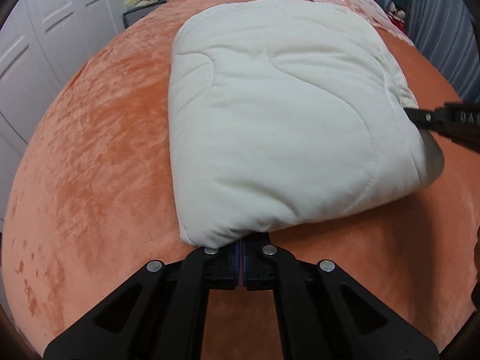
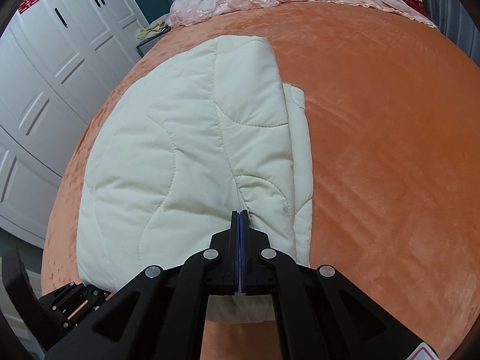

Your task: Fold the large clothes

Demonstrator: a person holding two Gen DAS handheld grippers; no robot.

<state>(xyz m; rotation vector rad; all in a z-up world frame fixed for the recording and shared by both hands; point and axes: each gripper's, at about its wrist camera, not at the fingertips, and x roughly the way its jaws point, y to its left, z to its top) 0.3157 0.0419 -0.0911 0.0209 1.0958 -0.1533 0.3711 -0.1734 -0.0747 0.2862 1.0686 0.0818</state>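
I see the folded cream quilt (image 1: 279,126) lying on the orange bedspread (image 1: 90,150), straight ahead of my left gripper (image 1: 241,244), whose 2 fingers are pressed together at the quilt's near corner. My right gripper (image 2: 241,219) has its 2 fingers together over the quilt's near edge; I cannot tell whether either pinches cloth.

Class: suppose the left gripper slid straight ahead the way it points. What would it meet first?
The left gripper, fingers shut, would probably meet the folded cream quilt at once; its near edge already lies at the tips.
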